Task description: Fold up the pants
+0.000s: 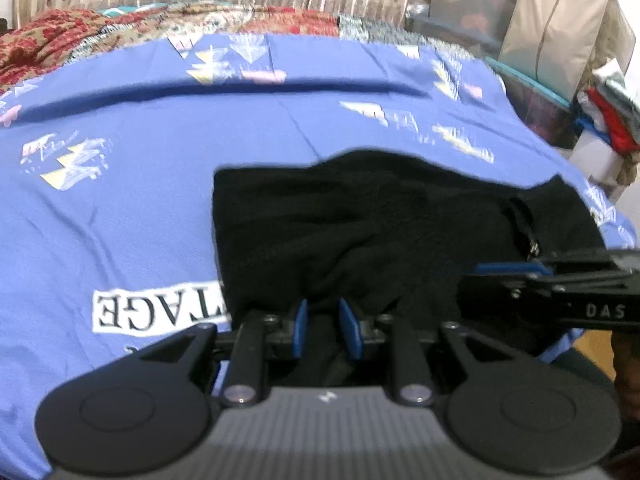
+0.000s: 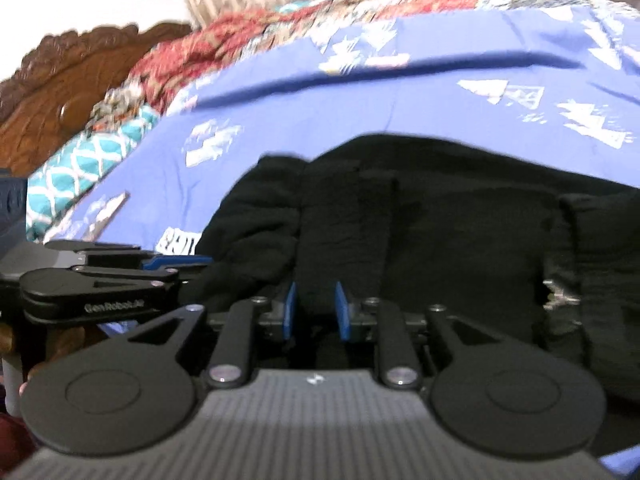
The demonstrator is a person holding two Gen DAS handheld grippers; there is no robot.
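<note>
Pants (image 1: 380, 220), black and bunched up, are seen lying on a blue bedsheet (image 1: 140, 140) with little white and yellow triangle prints, filling the centre and right of the left wrist view and most of the middle of the right wrist view. A printed label reading "TAGE" upside down is shown on the sheet at the lower left of the left wrist view, partly covered by the cloth's edge.

The left gripper (image 1: 323, 322) is parked at the lower centre of its frame, and a pinched ridge of the black fabric is held between its blue pads (image 1: 301, 328), which are only slightly apart. So a fold of the pants is gripped there.

The right gripper (image 2: 316, 308) is found at the lower centre of its own view, with a vertical band of the dark cloth running up from between its blue fingers (image 2: 289, 308). Its jaws look a bit wider, and whether the fabric is actually pinched or just sitting in the gap can't be told, since the shot is blurred.

A red patterned quilt (image 1: 60, 40) is piled at the upper left, a carved wooden headboard (image 2: 72, 76) is seen at the left of the right view, and stacked plastic bins (image 1: 480, 12) at the upper right.
</note>
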